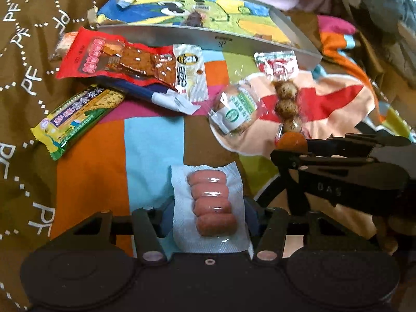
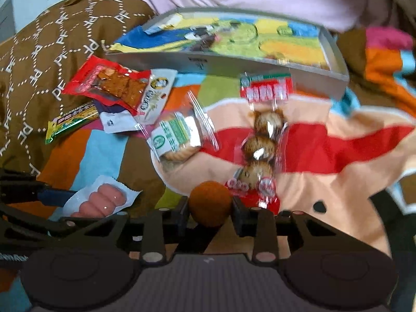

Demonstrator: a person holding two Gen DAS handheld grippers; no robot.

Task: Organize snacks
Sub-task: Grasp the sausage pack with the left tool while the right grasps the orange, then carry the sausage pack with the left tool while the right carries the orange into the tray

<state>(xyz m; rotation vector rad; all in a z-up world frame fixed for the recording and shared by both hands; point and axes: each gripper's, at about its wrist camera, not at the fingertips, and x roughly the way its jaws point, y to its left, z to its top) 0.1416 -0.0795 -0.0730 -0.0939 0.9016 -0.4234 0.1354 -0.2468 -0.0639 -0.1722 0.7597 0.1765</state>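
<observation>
Snacks lie scattered on a multicoloured patterned blanket [image 1: 156,140] in front of a shallow grey box [image 1: 182,35] with a cartoon-printed floor. Left gripper [image 1: 208,213] has its jaws clenched on the two long edges of a clear vacuum pack of four small sausages [image 1: 212,202]. Right gripper [image 2: 210,205] clamps a round brown ball snack [image 2: 209,202] between its pads, at the near end of a clear packet of meatballs [image 2: 264,143] with a red header. Just left of that packet lies a wrapped biscuit pack with a green label [image 2: 176,136]. Further left, a red packet of dried tofu [image 1: 114,57] overlaps a white sachet [image 1: 189,71] and a blue-and-white wrapper [image 1: 166,96]. A yellow corn-print bar [image 1: 75,119] lies at the blanket's left edge, partly on brown lettered fabric [image 1: 28,52].
</observation>
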